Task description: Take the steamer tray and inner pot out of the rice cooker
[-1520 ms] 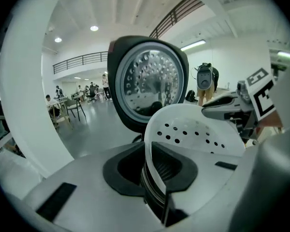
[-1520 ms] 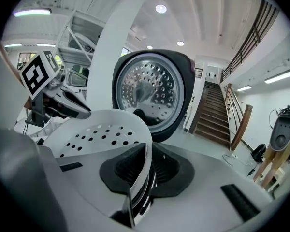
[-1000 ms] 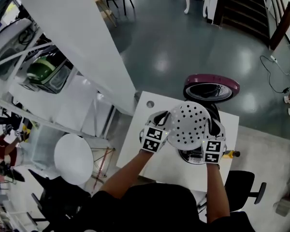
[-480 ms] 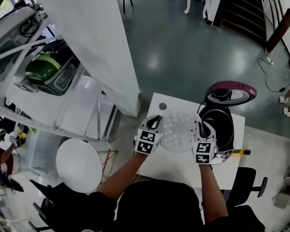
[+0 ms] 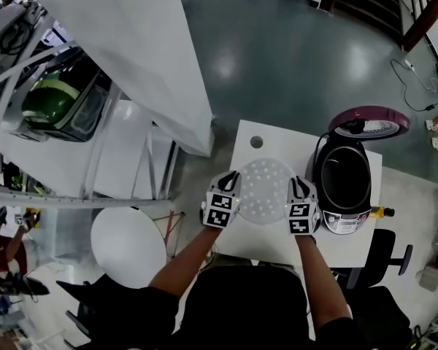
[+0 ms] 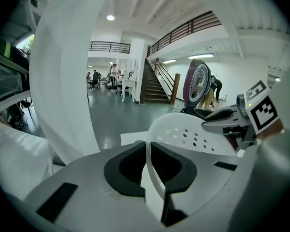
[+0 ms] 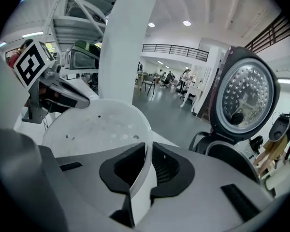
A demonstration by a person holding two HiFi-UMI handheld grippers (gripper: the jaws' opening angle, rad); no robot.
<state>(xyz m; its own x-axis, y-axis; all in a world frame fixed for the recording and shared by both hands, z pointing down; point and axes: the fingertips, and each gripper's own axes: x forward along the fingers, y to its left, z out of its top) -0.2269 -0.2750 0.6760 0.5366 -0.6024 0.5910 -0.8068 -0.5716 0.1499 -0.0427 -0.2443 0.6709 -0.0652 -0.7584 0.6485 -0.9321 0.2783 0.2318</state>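
The tray (image 5: 265, 191) has left the cooker (image 5: 348, 217): a second ago it hung right over the open pot, and now it sits over bare counter (image 5: 277, 243) at the cooker's 9 o'clock, lower than before. Both hands have carried it across and down together.

The left gripper (image 5: 232, 181) pinches the rim at the tray's 9 o'clock and the right gripper (image 5: 301, 187) pinches it at 3 o'clock. In each gripper view the jaws are nearly closed, with the thin white rim clamped edge-on between the dark pads and nothing else in them. The grip looks even, and the tray is level.

From the head view it may already rest on the counter, but I cannot tell whether its base touches.

The first half of the task is all but done; what is left of it is to set the tray down and let go. The pot (image 5: 345, 177) shows dark inside the cooker, with the lid (image 5: 369, 122) standing open at its 12 o'clock, so it is free to be lifted next
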